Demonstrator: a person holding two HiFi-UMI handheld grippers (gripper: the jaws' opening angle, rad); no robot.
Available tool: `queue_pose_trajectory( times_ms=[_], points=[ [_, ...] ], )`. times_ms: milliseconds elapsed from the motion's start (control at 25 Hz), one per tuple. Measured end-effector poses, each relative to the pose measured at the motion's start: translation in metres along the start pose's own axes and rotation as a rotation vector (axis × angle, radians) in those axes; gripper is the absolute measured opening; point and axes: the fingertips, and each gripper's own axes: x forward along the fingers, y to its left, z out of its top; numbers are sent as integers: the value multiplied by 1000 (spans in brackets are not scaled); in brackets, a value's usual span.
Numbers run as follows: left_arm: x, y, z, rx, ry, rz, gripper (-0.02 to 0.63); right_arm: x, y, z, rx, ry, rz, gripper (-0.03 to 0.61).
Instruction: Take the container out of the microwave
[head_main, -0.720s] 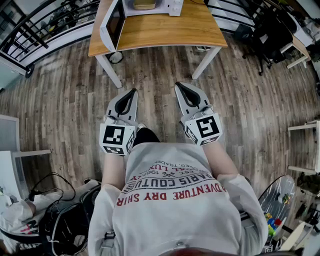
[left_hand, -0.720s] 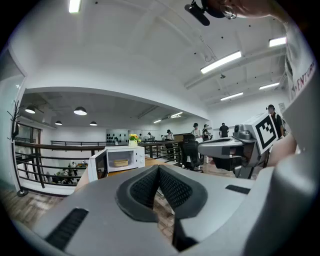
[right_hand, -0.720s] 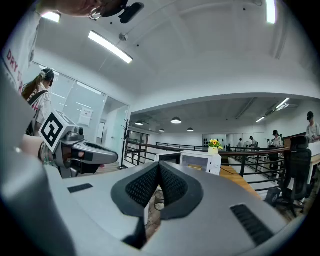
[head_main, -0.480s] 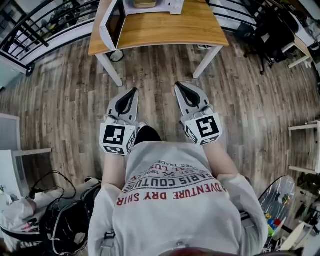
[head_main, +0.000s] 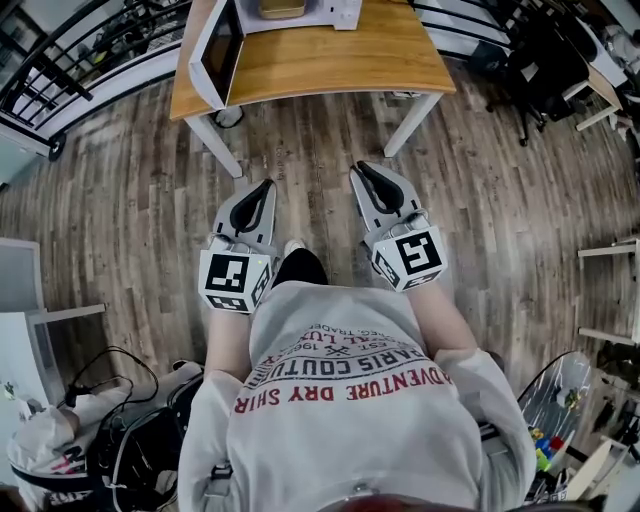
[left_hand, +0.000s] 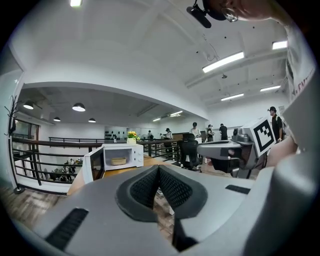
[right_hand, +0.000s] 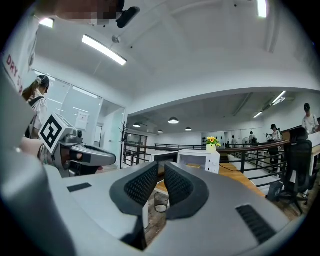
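Two grippers are seen, the left gripper (head_main: 262, 188) and the right gripper (head_main: 362, 172); one microwave (left_hand: 131, 156), one container (left_hand: 118, 161) and one table (head_main: 330, 55) are counted.

The table (head_main: 330, 60) stands far, ahead of the person. At its far edge sits the microwave (head_main: 335, 12), its door (head_main: 222, 45) swung out left, the container (head_main: 283, 8) inside. The left gripper (head_main: 262, 187) and right gripper (head_main: 362, 172) are side by side near, short of the table. A chair (head_main: 540, 60) stands far right, a railing (head_main: 70, 70) far left.
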Motion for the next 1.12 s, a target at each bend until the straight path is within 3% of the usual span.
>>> queue_pose_trajectory(
  times_ms=[40, 120, 160, 760, 1120],
  points=[
    [3, 1, -1, -2, 0, 2, 14, 2, -5, 0, -5, -6, -6, 44],
    [10, 5, -3, -6, -2, 8, 14, 8, -15, -1, -26, -13, -11, 204],
    [15, 7, -5, -8, -2, 9, 14, 13, -20, -3, -36, -8, -18, 246],
    [176, 137, 5, -53, 20, -52, 14, 194, -118, -17, -2, 97, -77, 247],
    [282, 208, 27, -26, 13, -116, 14, 309, -177, -12, -6, 138, -102, 247]
  ],
)
